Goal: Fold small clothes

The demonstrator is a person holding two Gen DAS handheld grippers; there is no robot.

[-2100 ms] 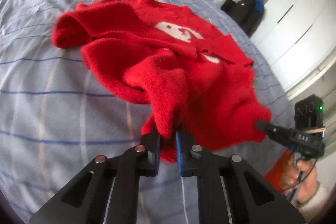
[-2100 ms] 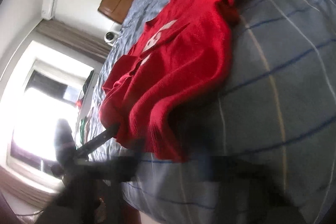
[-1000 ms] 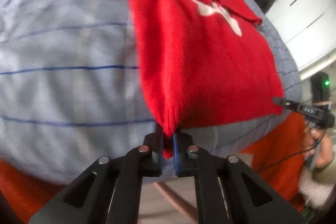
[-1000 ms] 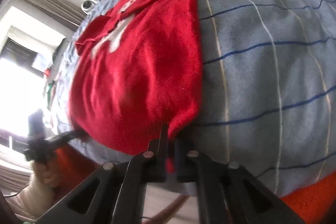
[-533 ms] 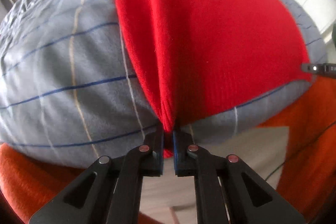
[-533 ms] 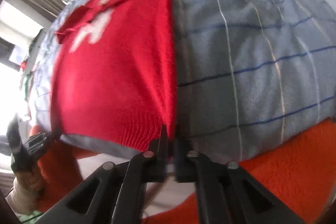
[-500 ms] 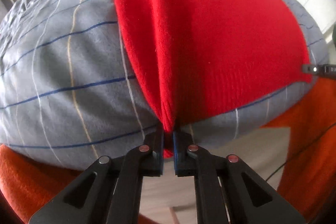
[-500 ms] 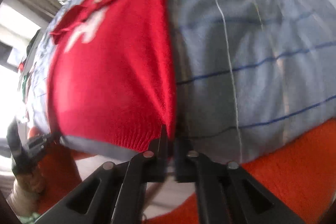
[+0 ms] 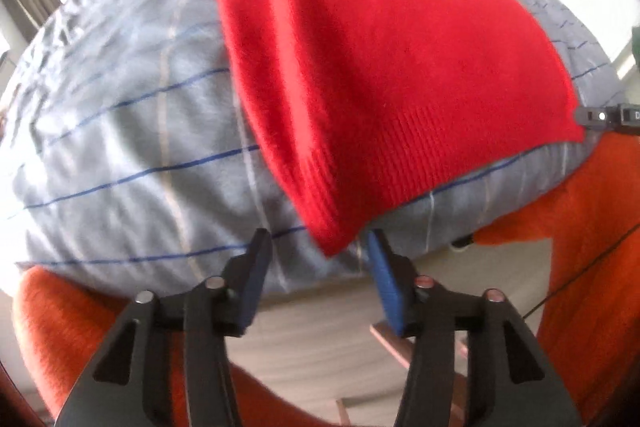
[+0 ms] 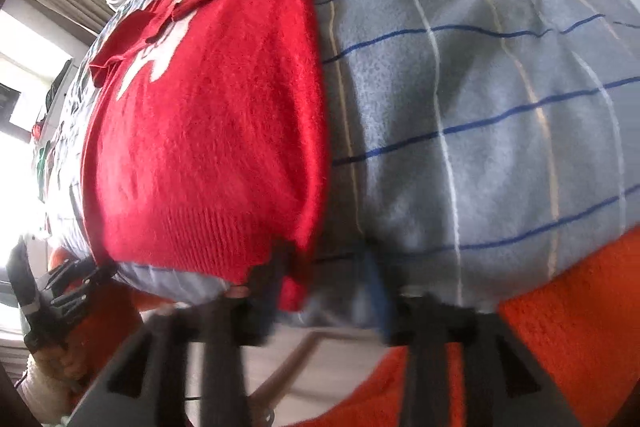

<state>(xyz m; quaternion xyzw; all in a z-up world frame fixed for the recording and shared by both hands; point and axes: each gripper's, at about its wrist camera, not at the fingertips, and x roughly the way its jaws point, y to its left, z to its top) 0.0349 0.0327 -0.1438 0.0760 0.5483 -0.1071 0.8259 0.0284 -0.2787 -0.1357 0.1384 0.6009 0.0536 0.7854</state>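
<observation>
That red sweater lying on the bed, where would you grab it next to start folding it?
Probably a bottom corner of the red sweater, coming in from the foot of the bed. The ribbed hem hangs at that edge, so each corner is free to pinch. The left claw and right claw, jaws just opened, already straddle those corners.

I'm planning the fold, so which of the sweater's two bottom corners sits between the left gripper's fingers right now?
The red sweater's hem corner nearest the camera in the left wrist view, lying loose between the open left gripper. The opposite hem corner is by the right gripper.
</observation>
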